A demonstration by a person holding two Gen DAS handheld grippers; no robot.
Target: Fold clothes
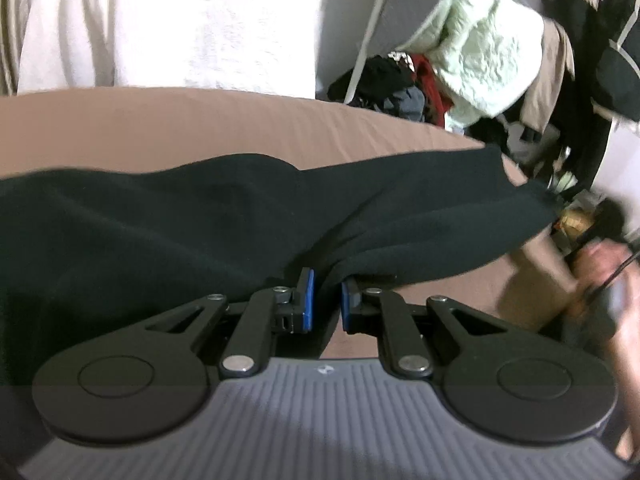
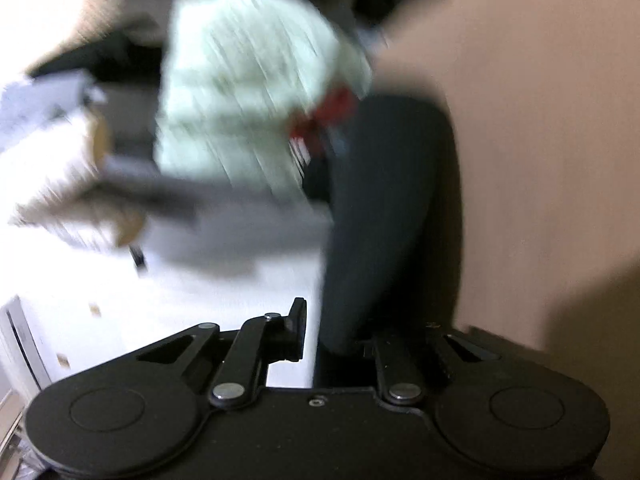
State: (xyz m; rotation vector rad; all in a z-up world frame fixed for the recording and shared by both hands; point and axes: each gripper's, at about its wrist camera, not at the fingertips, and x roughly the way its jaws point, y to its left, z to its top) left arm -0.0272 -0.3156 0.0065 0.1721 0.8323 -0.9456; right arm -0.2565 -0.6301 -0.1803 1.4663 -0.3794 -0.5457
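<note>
Black garment pinched in left gripper, seemingly.

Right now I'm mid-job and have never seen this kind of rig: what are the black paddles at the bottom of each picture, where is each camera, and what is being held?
There is no robot arm. A person carries a hand-held two-finger gripper in each hand, and each gripper has a wide-angle camera looking forward along its fingers. The black paddles are the gripper's own linkages.

The left wrist view shows the left gripper, whose blue pads are pinched on a fold of a black garment. The garment lies spread across a brown bed sheet. Beyond the bed are piled clothes, including a pale green quilted item. At the right edge, blurred, is the person's other hand.

The right wrist view is blurred. The right gripper has black cloth running between its fingers; it looks closed on it, though the blur and dark cloth hide the right finger.
</note>
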